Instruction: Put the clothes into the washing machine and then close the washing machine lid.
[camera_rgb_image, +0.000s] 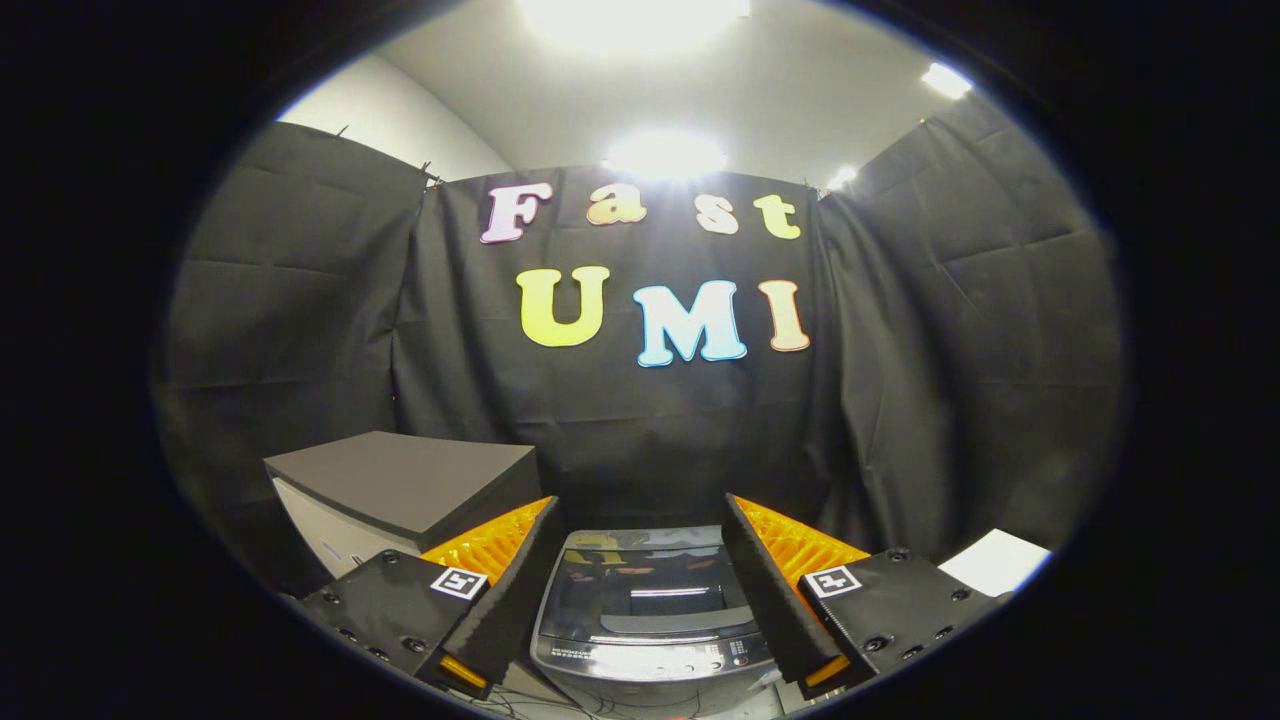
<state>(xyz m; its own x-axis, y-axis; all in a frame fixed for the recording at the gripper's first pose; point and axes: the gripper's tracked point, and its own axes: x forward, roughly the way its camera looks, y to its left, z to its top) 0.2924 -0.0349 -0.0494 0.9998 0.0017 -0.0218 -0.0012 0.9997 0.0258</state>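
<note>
A small grey top-loading washing machine (648, 615) stands below and ahead of me, seen between my two fingers. Its dark glossy lid (645, 590) lies flat and shut, with a control strip along the near edge. My gripper (637, 515) is open, its fingers spread wide to either side of the machine and holding nothing. The fingers hover above the machine without touching it.
A grey-topped white cabinet (400, 485) stands left of the machine, just beyond my left finger. A white flat surface (995, 560) shows at the right, past my right finger. Black cloth walls close in the booth behind and on both sides.
</note>
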